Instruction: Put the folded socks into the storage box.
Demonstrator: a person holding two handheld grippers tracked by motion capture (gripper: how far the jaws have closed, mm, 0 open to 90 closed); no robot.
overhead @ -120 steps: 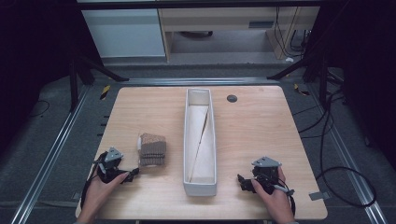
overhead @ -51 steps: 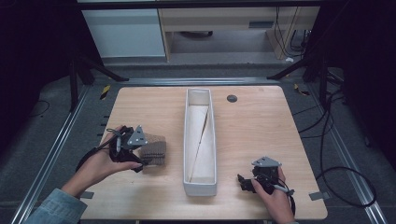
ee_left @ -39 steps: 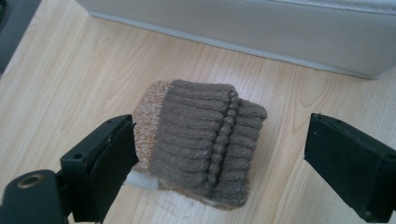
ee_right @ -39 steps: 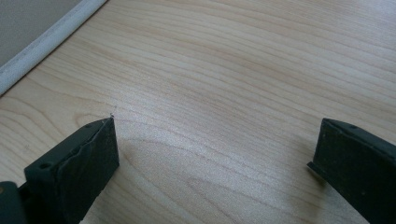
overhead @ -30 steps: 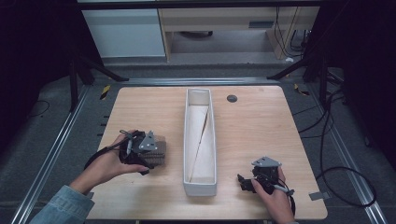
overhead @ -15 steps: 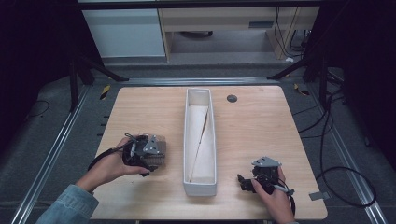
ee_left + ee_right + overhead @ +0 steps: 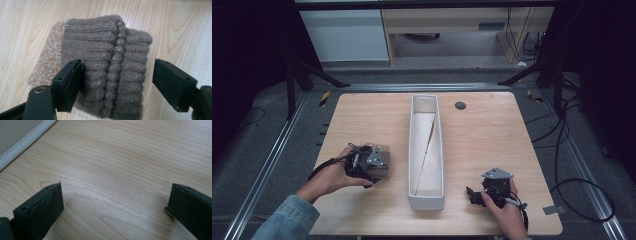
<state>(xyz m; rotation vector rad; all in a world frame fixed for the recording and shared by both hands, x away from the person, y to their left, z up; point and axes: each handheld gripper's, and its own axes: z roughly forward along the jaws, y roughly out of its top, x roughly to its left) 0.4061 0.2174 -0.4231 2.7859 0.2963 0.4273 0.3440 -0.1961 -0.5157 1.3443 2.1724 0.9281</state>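
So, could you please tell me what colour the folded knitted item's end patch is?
Speckled orange and white on the brown ribbed knitted item; left gripper view shows it best.

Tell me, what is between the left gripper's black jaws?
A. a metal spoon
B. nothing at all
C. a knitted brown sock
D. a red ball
C: in the left gripper view the folded knitted brown sock lies on the wooden table between the left gripper's jaws, one touching its side, the other standing clear.
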